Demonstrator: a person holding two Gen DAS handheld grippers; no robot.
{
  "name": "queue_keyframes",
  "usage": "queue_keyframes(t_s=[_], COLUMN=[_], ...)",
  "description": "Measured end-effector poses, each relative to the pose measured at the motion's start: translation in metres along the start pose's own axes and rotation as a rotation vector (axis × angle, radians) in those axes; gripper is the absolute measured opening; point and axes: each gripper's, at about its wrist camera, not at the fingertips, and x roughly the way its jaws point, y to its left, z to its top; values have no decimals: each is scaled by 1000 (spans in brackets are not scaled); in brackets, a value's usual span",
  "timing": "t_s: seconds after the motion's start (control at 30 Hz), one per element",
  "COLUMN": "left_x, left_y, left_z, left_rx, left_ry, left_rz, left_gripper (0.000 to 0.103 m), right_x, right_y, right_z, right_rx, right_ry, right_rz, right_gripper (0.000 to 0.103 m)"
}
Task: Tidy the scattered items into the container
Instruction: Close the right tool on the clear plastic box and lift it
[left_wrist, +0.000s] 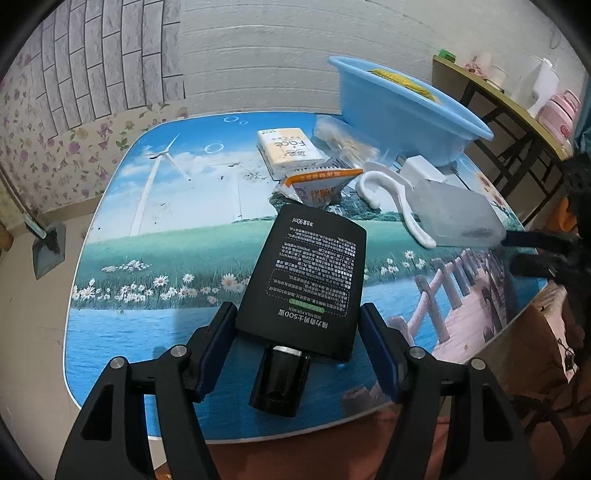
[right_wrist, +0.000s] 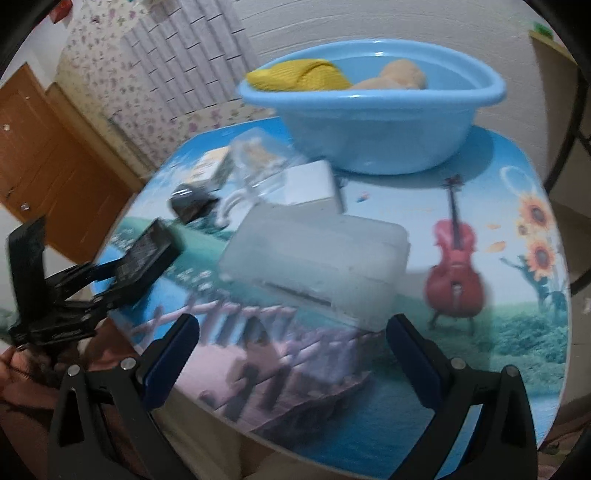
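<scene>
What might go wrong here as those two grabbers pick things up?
The left gripper straddles the black bottle without clearly gripping it, so the bottle might slip or twist once lifted. The right gripper is open before the frosted box; pushing in could shove the white charger and white hook behind it.

Black bottle (left_wrist: 306, 280), white print, glossy black cap, between the left gripper's (left_wrist: 299, 332) blue-padded black fingers. Ahead of it: orange-and-white sachet (left_wrist: 321, 186); white-and-pale-orange tissue pack (left_wrist: 286, 149); white hook (left_wrist: 388, 199). Ahead of the right gripper (right_wrist: 291, 347), also black with blue pads: frosted translucent box (right_wrist: 317, 254); white block (right_wrist: 312, 182); light-blue basin (right_wrist: 373, 122) holding yellow cloth (right_wrist: 295, 75) and a tan item (right_wrist: 395, 77). Table (left_wrist: 147, 266): printed landscape of blue sky, white turbine, green meadow, daisies, pink footbridge, red cello, sunflowers.
</scene>
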Motion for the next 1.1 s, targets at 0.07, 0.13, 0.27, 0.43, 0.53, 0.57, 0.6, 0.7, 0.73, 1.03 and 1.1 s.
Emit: queue_keyframes(t_s=[0.07,0.13,0.27,0.43,0.53,0.57,0.6,0.7,0.73,1.03,1.1], left_x=[3,5,10,18,20,20,20,21,22,25,26], left_y=[-1,-1,-5,-14,-14,-13,-12,-8,-8,-9,-10], left_z=[3,5,11,16,18,19,20,22,23,23,23], left_rx=[-6,-6,8,66,84,81,76,59,58,76,77], left_ry=[-4,-8,-11,-10,-10,-10,-11,-12,-12,-12,-10], left_rz=[2,2,3,40,57,58,57,47,49,65,69], left_gripper=[69,73,77,78,78,78,78,82,83,88,90], right_x=[-3,-11,-20,-10,-1,2,6,18,24,41,35], right_y=[7,12,-5,-15,-3,2,6,9,7,-2,-4], right_z=[-2,-3,2,16,24,26,28,33,36,33,29], right_rx=[-29,-64,-33,-63,-178,-221,-266,-327,-323,-299,-297], right_ry=[7,-24,-76,-42,-28,-26,-23,-2,13,116,100], right_rz=[27,-27,-98,-158,-201,-213,-218,-201,-185,-74,-91], right_gripper=[103,103,103,103,103,103,103,103,103,99,88])
